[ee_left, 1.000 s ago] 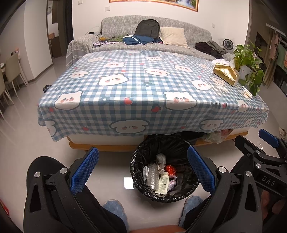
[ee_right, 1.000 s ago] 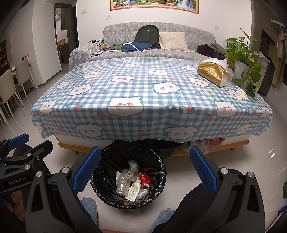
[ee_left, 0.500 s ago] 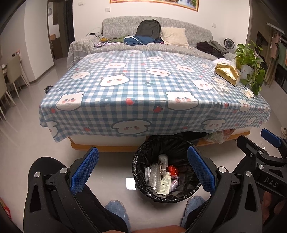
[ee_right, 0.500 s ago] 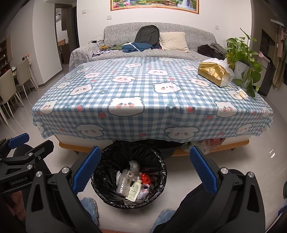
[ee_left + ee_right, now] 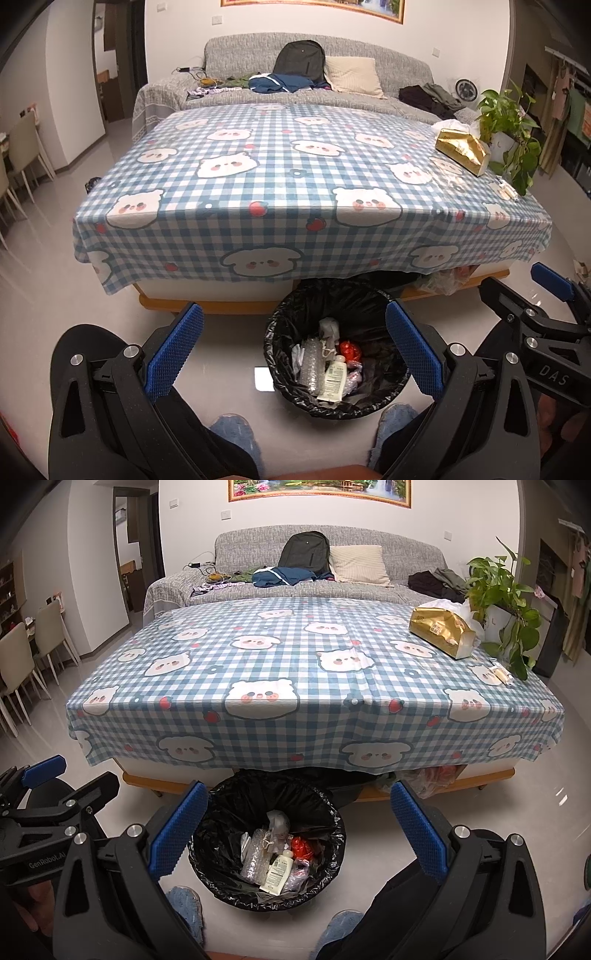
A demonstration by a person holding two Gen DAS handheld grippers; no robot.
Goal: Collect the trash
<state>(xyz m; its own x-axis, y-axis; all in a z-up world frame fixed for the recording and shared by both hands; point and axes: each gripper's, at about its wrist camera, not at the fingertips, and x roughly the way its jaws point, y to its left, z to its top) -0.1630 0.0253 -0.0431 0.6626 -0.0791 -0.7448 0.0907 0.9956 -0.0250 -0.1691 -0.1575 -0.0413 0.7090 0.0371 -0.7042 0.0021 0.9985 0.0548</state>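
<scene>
Both tongs held low over the floor, facing the counter (image 5: pixel 258 177) w/ blue-check bear cloth. Left tongs (image 5: pixel 293 350) spread wide apart, nothing between the blue pads (image 5: pixel 173 349); right tongs (image 5: pixel 295 834) likewise wide apart & empty. Bin (image 5: pixel 280 325) w/ black liner stands on the floor just in front of the counter edge, partly under the cloth overhang, between the person's two blue slippers (image 5: pixel 236 439). Trash sits inside the bin: white lotion bottle (image 5: pixel 335 380) lying on top, bubble wrap (image 5: pixel 310 369) beside it, a red wrapper (image 5: pixel 350 350) behind, crumpled white paper (image 5: pixel 328 326) toward the back. Same pile shows in the right wrist view, bottle (image 5: pixel 279 873) near centre of bin (image 5: pixel 221 812). On the counter's far right corner: gold tissue box (image 5: pixel 441 633) w/ white tissue sticking out, a potted plant (image 5: pixel 498 602) just beside it, and a small item near the right edge, too small to tell. Grey sofa (image 5: pixel 258 576) behind the counter carries a dark backpack (image 5: pixel 304 554), a pillow & loose clothes. Plastic bags stuffed under the counter at right. Each view catches the other tongs at its side edge.
</scene>
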